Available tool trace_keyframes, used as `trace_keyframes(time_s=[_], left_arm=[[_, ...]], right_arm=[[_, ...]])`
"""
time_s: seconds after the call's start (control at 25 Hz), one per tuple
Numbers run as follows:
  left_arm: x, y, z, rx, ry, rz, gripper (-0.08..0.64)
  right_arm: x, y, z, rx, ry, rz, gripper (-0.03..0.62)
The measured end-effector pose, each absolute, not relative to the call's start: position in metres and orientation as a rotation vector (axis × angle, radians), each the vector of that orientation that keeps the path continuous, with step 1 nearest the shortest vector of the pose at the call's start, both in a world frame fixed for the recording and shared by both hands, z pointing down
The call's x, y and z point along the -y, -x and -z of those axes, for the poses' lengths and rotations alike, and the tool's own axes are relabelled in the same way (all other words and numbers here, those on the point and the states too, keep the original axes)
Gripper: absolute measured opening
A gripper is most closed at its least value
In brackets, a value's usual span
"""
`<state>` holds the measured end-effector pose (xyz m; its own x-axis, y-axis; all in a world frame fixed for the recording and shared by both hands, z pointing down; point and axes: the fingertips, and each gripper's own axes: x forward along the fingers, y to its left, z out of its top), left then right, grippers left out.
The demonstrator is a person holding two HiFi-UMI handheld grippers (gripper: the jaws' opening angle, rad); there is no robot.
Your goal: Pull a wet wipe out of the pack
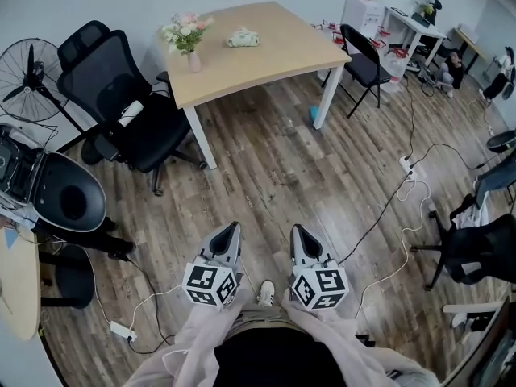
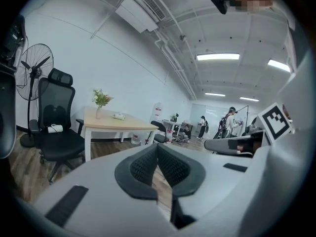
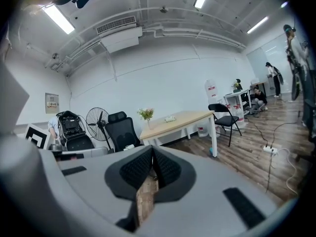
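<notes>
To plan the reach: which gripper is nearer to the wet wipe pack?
Left, slightly. Both are far from the wet wipe pack; the left gripper lines up with it, the right gripper stands further right.

The room is evenly bright; ceiling strip lights (image 2: pixel 217 57) glare white in both gripper views. Shadows under the table (image 1: pixel 282 55) are soft. Every picture bows at its edges, the gripper views' corners go black, and my left tool (image 2: pixel 158 149) looks soft nearest the lens.

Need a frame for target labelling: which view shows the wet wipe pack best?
Head view: wet wipe pack seen from above, unblocked, on the table. Both gripper views show only a tiny side-on speck.
</notes>
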<state>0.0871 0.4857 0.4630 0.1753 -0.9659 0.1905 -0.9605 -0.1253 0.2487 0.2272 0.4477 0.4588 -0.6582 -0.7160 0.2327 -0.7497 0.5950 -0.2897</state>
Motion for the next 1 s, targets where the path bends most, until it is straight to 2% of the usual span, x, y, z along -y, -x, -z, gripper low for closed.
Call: trace_keyframes(time_s=[1.0], left_arm=[[-0.445, -0.093, -0.479, 1.838, -2.108, 0.006, 0.012]], right_arm=[[-0.413, -0.224, -0.478, 2.720, -1.196, -0.612, 0.012]])
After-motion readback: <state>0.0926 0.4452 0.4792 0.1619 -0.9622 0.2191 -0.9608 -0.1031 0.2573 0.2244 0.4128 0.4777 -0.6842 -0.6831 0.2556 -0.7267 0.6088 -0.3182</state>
